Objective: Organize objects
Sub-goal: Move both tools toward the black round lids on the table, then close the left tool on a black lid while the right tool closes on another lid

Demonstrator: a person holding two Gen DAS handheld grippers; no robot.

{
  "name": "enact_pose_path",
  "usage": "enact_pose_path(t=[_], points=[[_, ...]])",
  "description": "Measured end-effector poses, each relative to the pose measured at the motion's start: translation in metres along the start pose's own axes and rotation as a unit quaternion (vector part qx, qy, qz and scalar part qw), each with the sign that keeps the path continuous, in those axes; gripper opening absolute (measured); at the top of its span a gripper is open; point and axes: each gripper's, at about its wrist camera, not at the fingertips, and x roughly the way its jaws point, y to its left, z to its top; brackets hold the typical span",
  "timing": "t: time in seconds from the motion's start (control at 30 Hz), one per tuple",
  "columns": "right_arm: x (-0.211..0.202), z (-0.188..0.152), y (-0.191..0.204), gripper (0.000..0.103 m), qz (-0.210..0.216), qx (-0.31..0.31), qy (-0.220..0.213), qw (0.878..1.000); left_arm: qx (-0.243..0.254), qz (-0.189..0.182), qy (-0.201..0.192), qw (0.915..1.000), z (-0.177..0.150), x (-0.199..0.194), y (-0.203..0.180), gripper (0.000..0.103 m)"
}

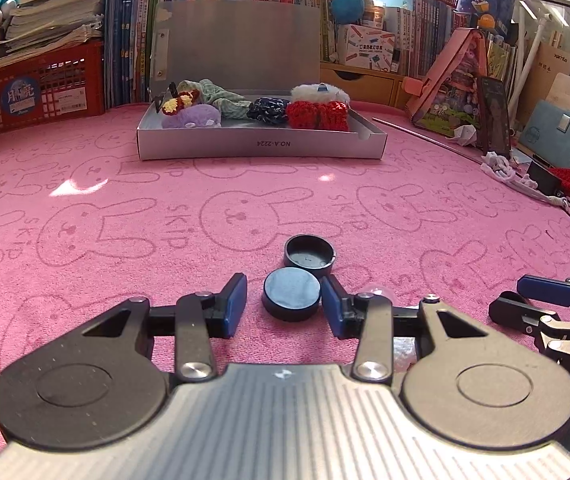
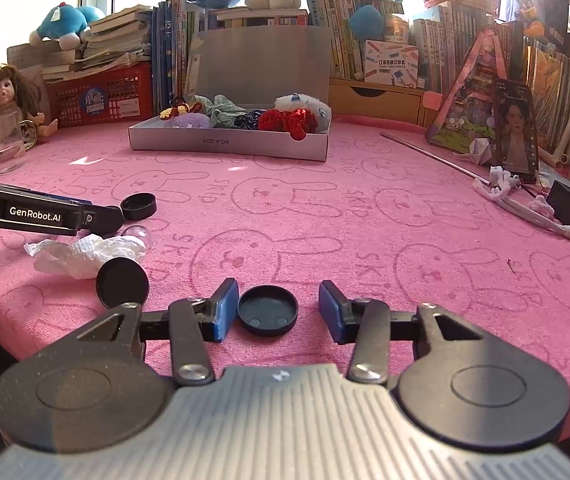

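Left gripper fingers spread wide around a black disc (touching its right side); right gripper fingers gape around an upturned black cap, gripping nothing.

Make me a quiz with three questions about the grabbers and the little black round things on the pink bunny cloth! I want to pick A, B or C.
1. Where is the shallow black round lid in the right wrist view?
A. between the right gripper's blue fingers
B. inside the grey cardboard box
C. on the doll's lap

2. What colour is the knitted item at the box's right end?
A. yellow
B. red
C. green

3. How is the left gripper around the solid-topped black round cap?
A. clamped shut on it
B. open, a gap left on one side
C. lifting it high

Answers: 1 A, the lid lies on the cloth between the fingers. 2 B, the yarn is bright red. 3 B, pink cloth shows beside the left finger.
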Motion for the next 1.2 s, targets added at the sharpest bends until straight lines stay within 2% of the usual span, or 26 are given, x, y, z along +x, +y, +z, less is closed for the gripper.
enact_pose_path(t=[0.43, 0.73, 0.9, 1.07, 1.2], points=[[-0.002, -0.006, 0.007, 0.062, -0.022, 0.001, -0.016, 1.0, 0.024, 0.023, -0.005, 0.9994, -0.004, 0.001, -0.011, 0.048], [-0.007, -0.01, 0.01, 0.062, -0.017, 0.003, -0.022, 1.0, 0.016, 0.02, -0.012, 0.9996, -0.005, 0.001, -0.008, 0.047], [-0.005, -0.009, 0.01, 0.062, -0.017, 0.005, -0.022, 1.0, 0.01, 0.017, -0.014, 0.9997, -0.005, 0.0, -0.007, 0.043], [-0.004, -0.008, 0.011, 0.056, -0.012, 0.003, -0.024, 1.0, 0.009, 0.017, -0.015, 0.9997, -0.005, 0.0, -0.007, 0.039], [-0.004, -0.008, 0.012, 0.044, -0.007, 0.001, -0.023, 1.0, 0.009, 0.015, -0.016, 0.9997, -0.005, -0.001, -0.008, 0.038]])
